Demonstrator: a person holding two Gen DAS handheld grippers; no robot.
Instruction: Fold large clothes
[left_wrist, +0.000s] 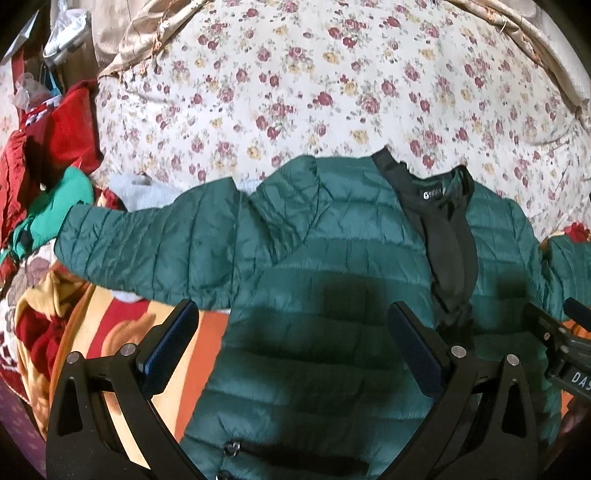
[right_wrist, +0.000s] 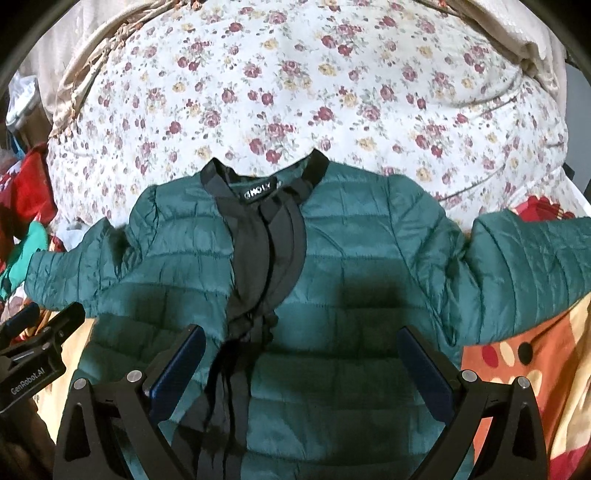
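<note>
You have the green quilted puffer jacket (left_wrist: 332, 266) laid front-up on the bed's floral bedspread (left_wrist: 295, 81), sleeves spread wide to ready it for folding, black placket and collar exposed, while your left hand-held gripper (left_wrist: 291, 339) and right hand-held gripper (right_wrist: 301, 365) hover above, jaws apart, empty.

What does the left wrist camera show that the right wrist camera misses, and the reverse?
Left wrist only: the jacket's long sleeve running out to its cuff, and the zip pull near the hem. Right wrist only: the other sleeve laid out over the orange patterned blanket. Both: the dark green quilted puffer jacket front-up on the floral bedsheet, with both open grippers, left and right, above it.
</note>
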